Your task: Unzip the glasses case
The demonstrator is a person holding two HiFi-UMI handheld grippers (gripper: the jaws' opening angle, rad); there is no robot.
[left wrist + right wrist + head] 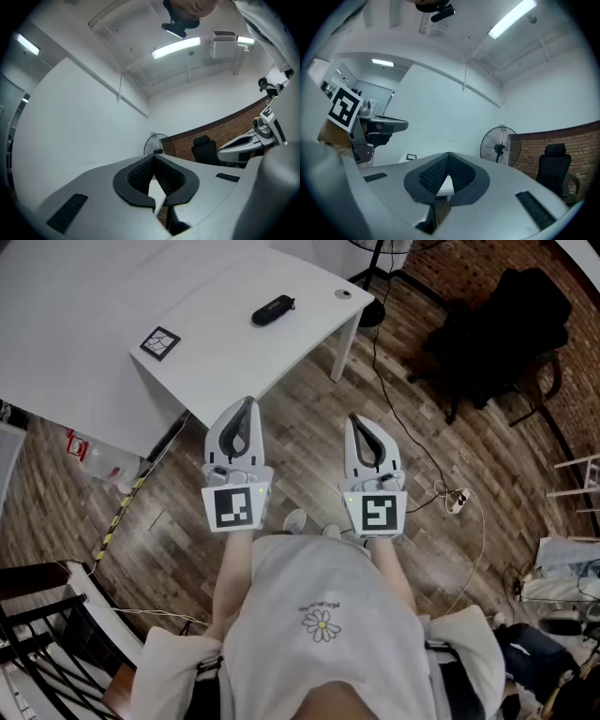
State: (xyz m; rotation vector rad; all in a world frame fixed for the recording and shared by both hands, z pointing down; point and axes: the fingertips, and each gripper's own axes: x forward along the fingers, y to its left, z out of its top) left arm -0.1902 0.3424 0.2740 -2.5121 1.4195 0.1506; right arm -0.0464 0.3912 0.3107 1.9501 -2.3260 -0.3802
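You hold the left claw [246, 409] and right claw [358, 423] side by side above the wood floor [305, 460], each with jaws together on nothing. Farther out, the black glasses case [273, 309] lies on the white table [234, 348], well apart from both claws.

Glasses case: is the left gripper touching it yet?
Apart. The head view shows the glasses case lying on the white table, the left gripper shut near the table's edge, with bare tabletop between them.
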